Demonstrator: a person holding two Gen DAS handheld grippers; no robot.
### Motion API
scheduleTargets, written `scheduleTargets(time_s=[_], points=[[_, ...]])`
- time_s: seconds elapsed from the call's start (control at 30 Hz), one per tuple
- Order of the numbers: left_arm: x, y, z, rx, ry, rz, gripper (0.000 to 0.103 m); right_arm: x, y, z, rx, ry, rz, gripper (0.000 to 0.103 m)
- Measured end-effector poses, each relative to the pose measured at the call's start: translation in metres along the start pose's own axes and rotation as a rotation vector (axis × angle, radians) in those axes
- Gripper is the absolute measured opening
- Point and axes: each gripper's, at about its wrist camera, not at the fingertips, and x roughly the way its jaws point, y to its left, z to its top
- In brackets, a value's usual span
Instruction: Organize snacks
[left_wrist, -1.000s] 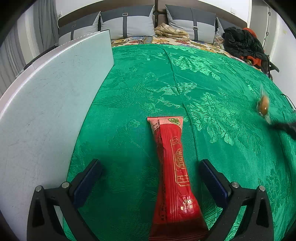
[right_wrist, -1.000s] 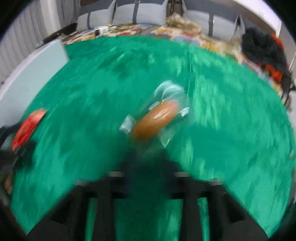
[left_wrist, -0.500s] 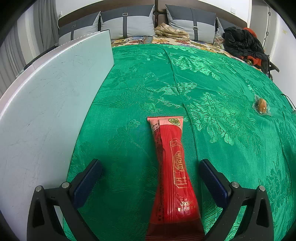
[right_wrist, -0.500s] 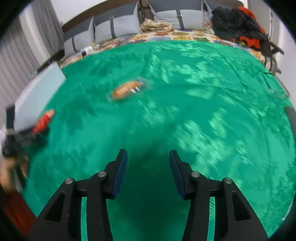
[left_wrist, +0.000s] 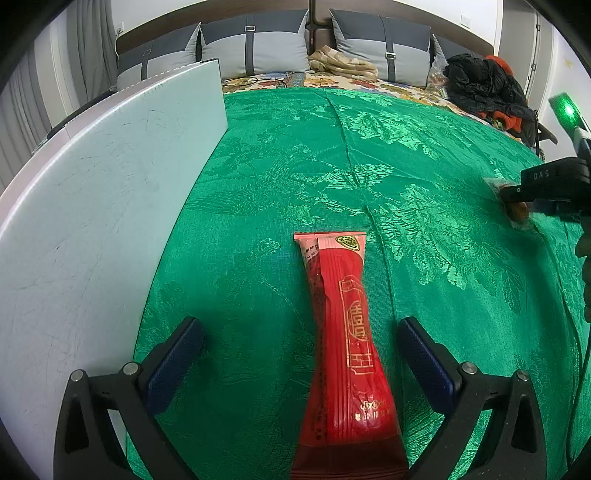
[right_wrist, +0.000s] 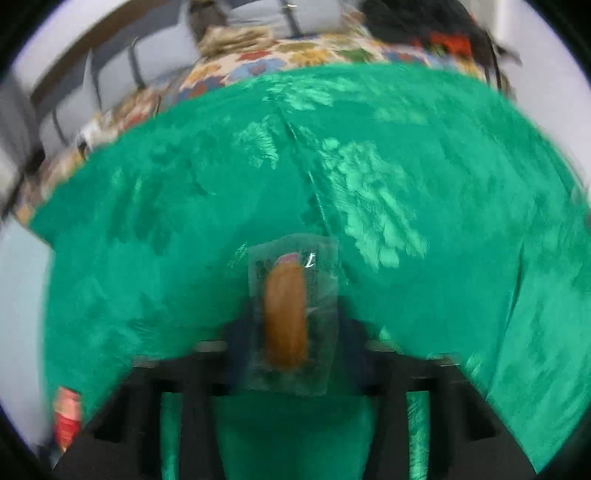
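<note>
A long red snack packet (left_wrist: 347, 339) lies on the green cloth between the wide-open fingers of my left gripper (left_wrist: 301, 354), untouched by them. It also shows at the lower left of the right wrist view (right_wrist: 66, 421). My right gripper (right_wrist: 291, 332) is shut on a clear-wrapped brown bun (right_wrist: 286, 314), which stands up between the pads. In the left wrist view that gripper (left_wrist: 532, 194) is at the far right with the bun (left_wrist: 517, 214) low over the cloth.
A pale grey board (left_wrist: 92, 221) runs along the left side of the green cloth (left_wrist: 332, 155). Grey pillows (left_wrist: 258, 48) line the headboard at the back. Black and orange clothing (left_wrist: 484, 85) lies at the back right.
The right gripper was open and away from the bun half a second ago; now it is shut on the bun. The left gripper and the red packet have not moved.
</note>
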Motion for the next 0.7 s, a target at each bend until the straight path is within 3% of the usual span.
scheduleTargets(time_s=[0.1, 0.23, 0.37, 0.57, 0.7], points=[[0.000, 0.000, 0.000, 0.000, 0.000, 0.000, 0.103, -0.001, 0.004, 0.002, -0.081, -0.005, 0.017, 0.023], [0.000, 0.000, 0.000, 0.000, 0.000, 0.000, 0.103, -0.030, -0.011, 0.005, -0.098, -0.077, 0.125, 0.023], [0.000, 0.000, 0.000, 0.000, 0.001, 0.000, 0.103, -0.062, -0.024, 0.007, -0.143, -0.083, 0.228, 0.023], [0.000, 0.000, 0.000, 0.000, 0.001, 0.000, 0.103, -0.085, -0.042, -0.026, -0.366, 0.072, 0.354, 0.023], [0.000, 0.000, 0.000, 0.000, 0.001, 0.000, 0.103, -0.071, -0.046, -0.074, -0.551, 0.127, 0.302, 0.024]])
